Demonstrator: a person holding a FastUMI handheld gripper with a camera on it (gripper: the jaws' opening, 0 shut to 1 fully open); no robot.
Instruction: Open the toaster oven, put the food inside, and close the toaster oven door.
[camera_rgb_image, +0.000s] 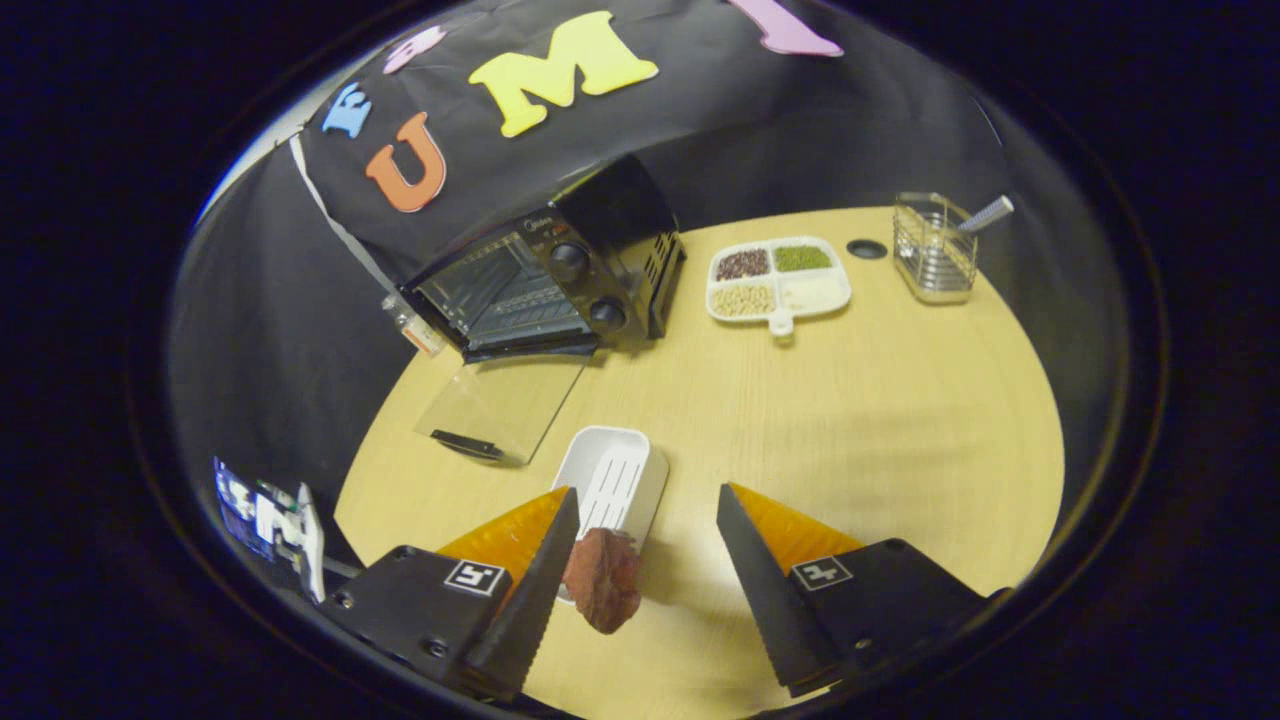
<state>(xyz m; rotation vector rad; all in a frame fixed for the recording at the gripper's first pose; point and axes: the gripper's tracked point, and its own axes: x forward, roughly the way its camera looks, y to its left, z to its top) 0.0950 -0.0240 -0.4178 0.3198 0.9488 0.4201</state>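
The claw (645, 545) is spread wide and holds nothing. A lump of brown food (603, 580) sits between its two fingers, right up against the left finger (535, 590) and well apart from the right finger (760, 580). I cannot tell if the left finger touches the food or is only just beside it. The food lies at the near end of a white tray (615, 480) on the worktop (850, 420). It looks a bit taller than it is wide, running away from the claw.

The oven (545, 270) is beyond the tray and a little to the left of it. Its glass door (505, 405) is already down flat, with the handle (465, 444) toward the tray.

I think the next job is to grab the food. The claw should slide a bit to the left first, so the food sits in the middle of the gap. Then it can squeeze and carry the food past the tray, over the door, and into the oven.
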